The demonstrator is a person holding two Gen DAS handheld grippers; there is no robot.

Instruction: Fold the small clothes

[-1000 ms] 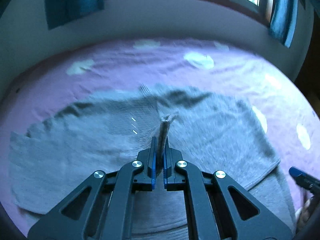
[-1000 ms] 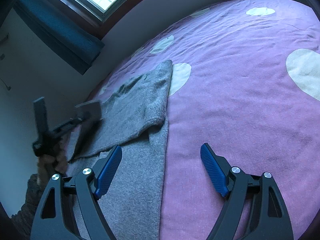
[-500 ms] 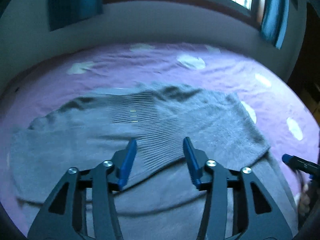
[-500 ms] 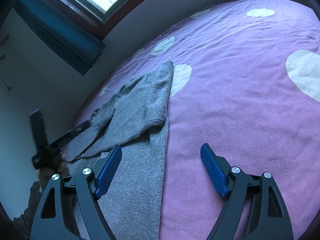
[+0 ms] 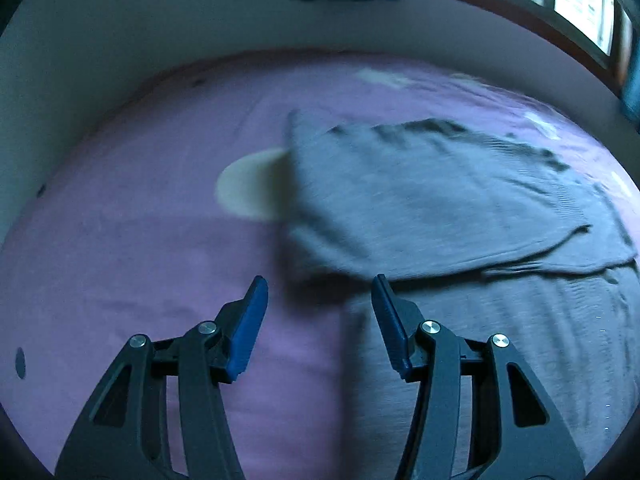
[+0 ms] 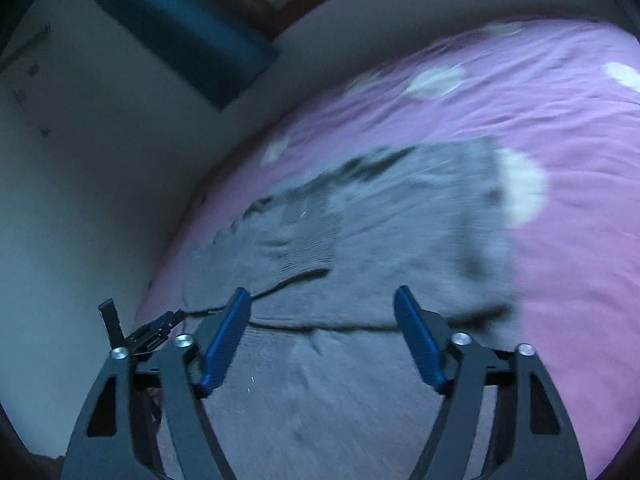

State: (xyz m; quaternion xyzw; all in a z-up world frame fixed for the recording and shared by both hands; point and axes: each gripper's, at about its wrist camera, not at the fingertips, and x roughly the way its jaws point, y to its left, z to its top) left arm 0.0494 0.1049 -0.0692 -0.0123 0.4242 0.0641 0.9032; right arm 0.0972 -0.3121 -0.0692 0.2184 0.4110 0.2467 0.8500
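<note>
Since a second ago the left gripper has let go of the sweater's fold and swung left; its jaws now stand wide apart over the garment's left edge. The right gripper, jaws spread and holding nothing, has shifted over the cloth. The grey knit sweater lies on the purple spotted bed, upper part folded down over the lower.

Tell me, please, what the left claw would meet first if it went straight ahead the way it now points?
Most likely the near left edge of the grey sweater, where its folded layer ends on the purple bedsheet. The open left claw straddles that edge. Blur leaves the depth unclear, so the bedsheet could come first.
</note>
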